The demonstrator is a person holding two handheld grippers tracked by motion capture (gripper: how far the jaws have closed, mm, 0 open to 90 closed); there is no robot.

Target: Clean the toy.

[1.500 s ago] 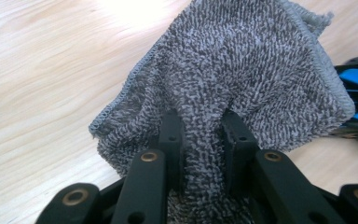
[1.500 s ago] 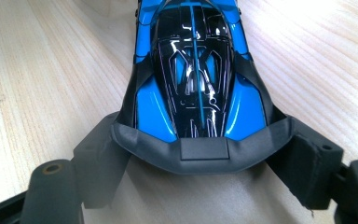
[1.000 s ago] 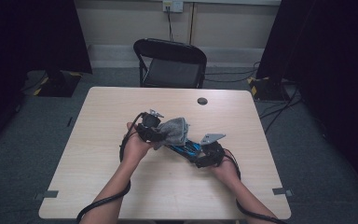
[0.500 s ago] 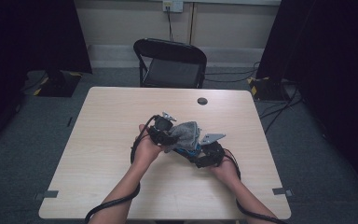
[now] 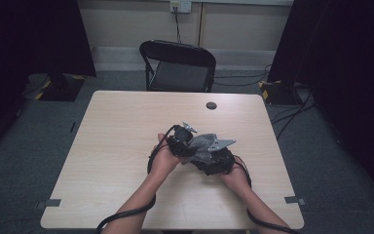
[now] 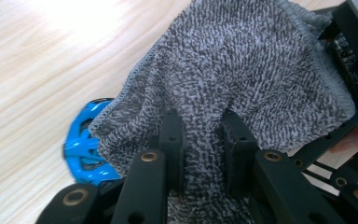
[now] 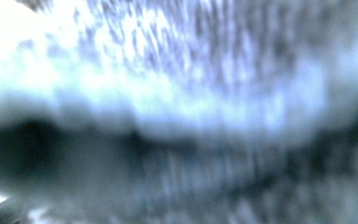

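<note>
Light wood table [image 5: 126, 146] with a black folding chair [image 5: 177, 63] behind it. Left tool [image 6: 200, 140] is clamped on the fuzzy grey microfibre cloth [image 6: 242, 79], draped over a blue plastic wheel-like thing [image 6: 81, 149] and the right tool [image 5: 219, 161]; can't tell that tool's state.

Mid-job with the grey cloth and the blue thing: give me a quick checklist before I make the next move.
1. Left gripper pinching the grey cloth: ok, jaws shut on a fold.
2. Right gripper holding anything: cannot tell, its own view is blurred by cloth up close.
3. Blue latticed object in sight: ok, partly under the cloth's edge, on the table.
4. Cloth free of the right gripper's body: not ok, it drapes against it.
5. Small dark disc out of the way: ok, far side.
</note>
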